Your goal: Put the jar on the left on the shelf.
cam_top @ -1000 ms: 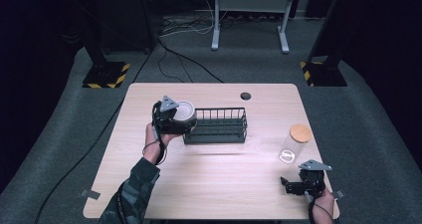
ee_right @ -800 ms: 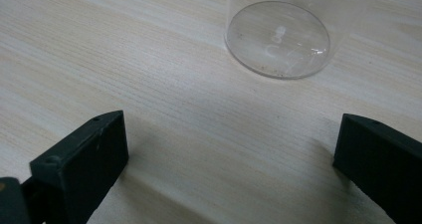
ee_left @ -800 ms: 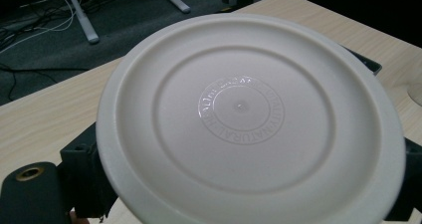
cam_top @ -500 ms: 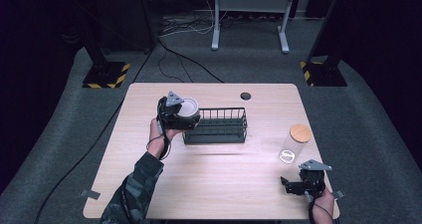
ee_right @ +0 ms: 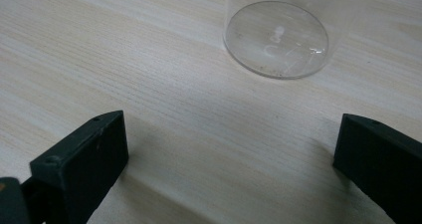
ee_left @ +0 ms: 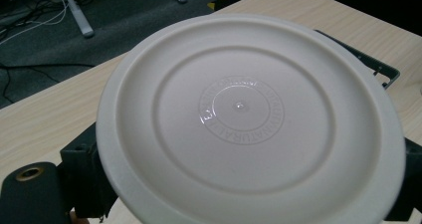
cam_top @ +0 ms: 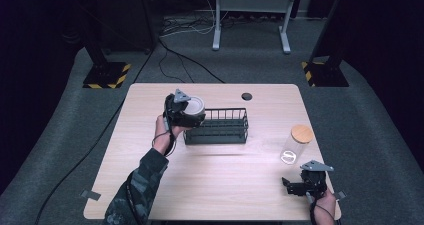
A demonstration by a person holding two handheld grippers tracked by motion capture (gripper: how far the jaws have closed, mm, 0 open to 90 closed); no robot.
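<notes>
Your wooden table [cam_top: 215, 185] carries the black wire dish rack [cam_top: 220, 126] near its middle, long axis running left to right across it, and that rack is what the coming move turns on: your left gripper [cam_top: 186, 116] hangs at the rack's left end, holding the white plate [cam_top: 193, 105] just above and touching close to that end, so the rack lies directly to the right of and slightly below the plate. In the left gripper view the plate's [ee_left: 249, 119] underside faces the camera, tilted rather than flat, with the rack's far corner [ee_left: 383, 69] peeking past its rim, so the plate is nearly on edge and I judge it needs to drop down into the near slots, its face square to the rack's long axis. Your left hand is plainly the nearer one; your right gripper [cam_top: 300, 185] rests well apart at the table's front right corner, its jaws spread wide with nothing between them and only bare wood beneath in the right gripper view, just short of the clear glass jar [ee_right: 293, 30] with its wooden lid [cam_top: 302, 133]. The left jaws are clamped on the plate's lower rim. The plate itself looks like smooth, glossy white plastic, round, with a raised foot ring and a small embossed circular stamp at its centre
</notes>
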